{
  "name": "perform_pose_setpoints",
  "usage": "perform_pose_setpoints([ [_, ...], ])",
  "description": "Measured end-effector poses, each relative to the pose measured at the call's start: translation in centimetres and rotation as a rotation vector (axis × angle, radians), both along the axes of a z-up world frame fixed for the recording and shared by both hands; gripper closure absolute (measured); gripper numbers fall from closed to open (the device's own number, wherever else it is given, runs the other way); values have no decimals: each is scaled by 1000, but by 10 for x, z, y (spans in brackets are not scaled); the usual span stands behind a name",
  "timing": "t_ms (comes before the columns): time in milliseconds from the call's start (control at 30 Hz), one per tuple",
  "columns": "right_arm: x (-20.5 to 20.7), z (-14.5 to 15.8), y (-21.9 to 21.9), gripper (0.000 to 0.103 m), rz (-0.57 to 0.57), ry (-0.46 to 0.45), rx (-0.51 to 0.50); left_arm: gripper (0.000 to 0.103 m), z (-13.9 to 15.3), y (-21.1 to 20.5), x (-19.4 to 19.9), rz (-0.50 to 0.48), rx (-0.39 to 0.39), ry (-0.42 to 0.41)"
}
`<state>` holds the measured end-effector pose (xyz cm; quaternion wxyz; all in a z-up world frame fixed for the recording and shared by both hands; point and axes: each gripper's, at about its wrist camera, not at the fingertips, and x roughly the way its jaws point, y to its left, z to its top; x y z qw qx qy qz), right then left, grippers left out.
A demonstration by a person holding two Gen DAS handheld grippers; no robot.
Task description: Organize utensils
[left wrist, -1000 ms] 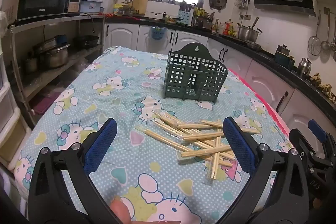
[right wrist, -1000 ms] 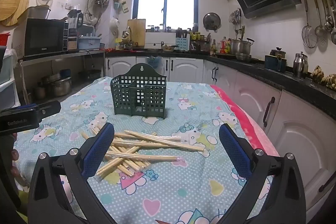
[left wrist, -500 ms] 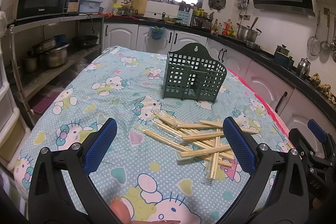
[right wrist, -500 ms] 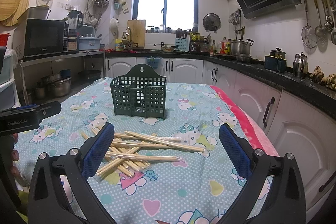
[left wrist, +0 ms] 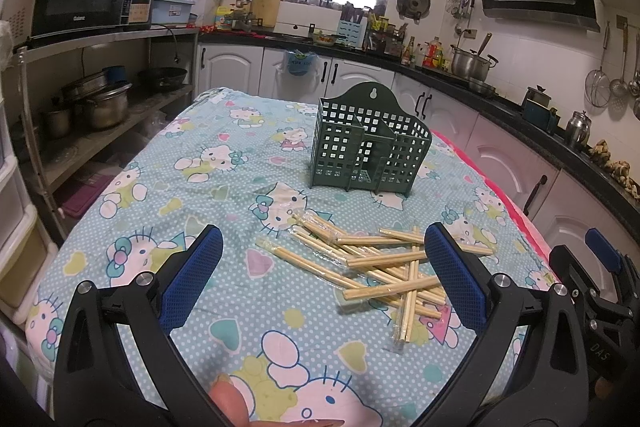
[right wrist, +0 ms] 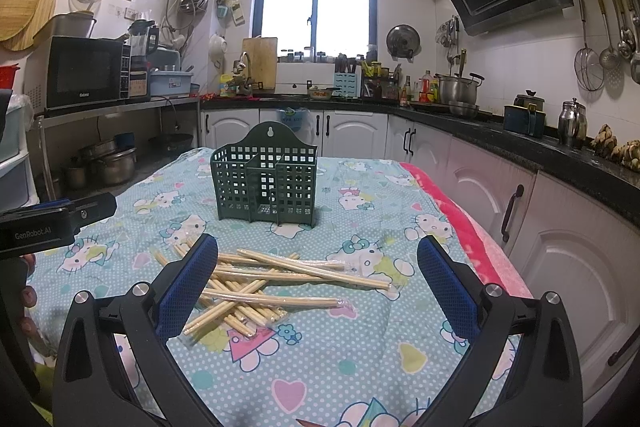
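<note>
— Both grippers, your left gripper (left wrist: 322, 275) and right gripper (right wrist: 318, 275), hang with jaws wide apart, holding nothing. Where are the chopsticks?

— The chopsticks (right wrist: 264, 283) lie crisscrossed on the tablecloth (right wrist: 360, 367), near the empty green caddy (right wrist: 266, 183).

— How will they handle?

— Likely light, stiff and slick in their plastic sleeves. Pinch the topmost pair at mid-length, or it may pivot and slip.
</note>
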<state>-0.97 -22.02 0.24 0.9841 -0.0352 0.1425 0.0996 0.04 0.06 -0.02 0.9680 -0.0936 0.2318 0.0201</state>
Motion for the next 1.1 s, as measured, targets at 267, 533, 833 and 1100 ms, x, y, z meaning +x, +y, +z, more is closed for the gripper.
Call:
perform_pose_setpoints([
  [267, 1, -1, 1, 6, 2, 6, -1, 10, 0, 0, 0, 1, 0, 1],
  [533, 2, -5, 7, 6, 18, 19, -6, 10, -1, 2, 1, 7, -11, 13],
  [833, 16, -3, 13, 6, 54, 67, -32, 10, -12, 19, 12, 48, -71, 83],
  [1100, 37, -5, 28, 6, 145, 134, -79, 10, -21, 42, 27, 74, -120, 165],
])
